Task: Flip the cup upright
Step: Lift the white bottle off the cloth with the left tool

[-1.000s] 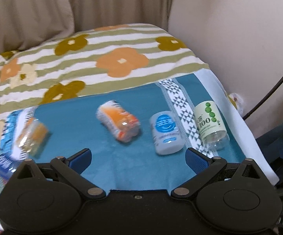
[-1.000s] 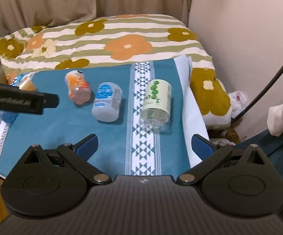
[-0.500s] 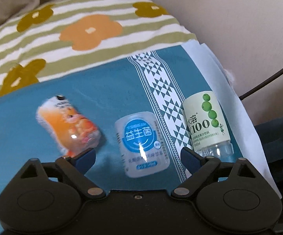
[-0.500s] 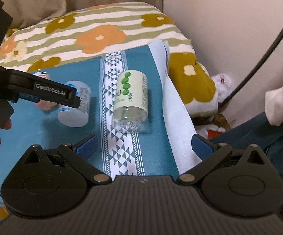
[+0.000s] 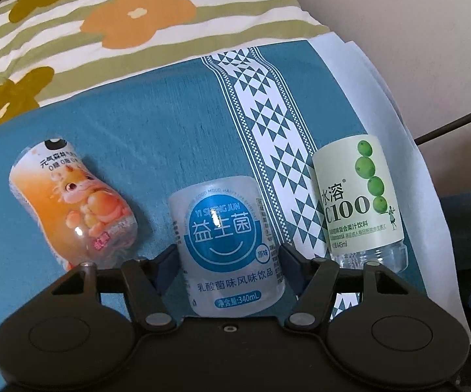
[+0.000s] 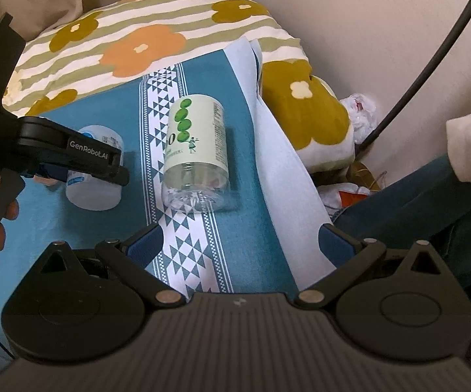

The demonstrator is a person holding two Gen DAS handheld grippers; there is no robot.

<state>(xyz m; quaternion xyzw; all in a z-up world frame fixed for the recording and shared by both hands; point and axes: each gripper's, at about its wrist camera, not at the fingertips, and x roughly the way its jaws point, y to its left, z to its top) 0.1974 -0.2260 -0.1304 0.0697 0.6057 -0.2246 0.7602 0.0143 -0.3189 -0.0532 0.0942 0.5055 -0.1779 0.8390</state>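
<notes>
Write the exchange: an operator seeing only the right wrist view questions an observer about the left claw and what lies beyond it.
Operator: Is the left claw around the blue-label cup?
Observer: Its fingers flank the cup's two sides; whether they touch it is unclear.
Operator: Anything lying past that cup?
Observer: Yes, an orange cartoon-label cup lies on its side, apart from it.

We see glossy plastic on the blue-labelled cup (image 5: pixel 227 245); clear shiny plastic at the green-labelled bottle (image 6: pixel 196 150); matt woven teal cloth (image 5: pixel 137 124); matt black plastic gripper bodies.
</notes>
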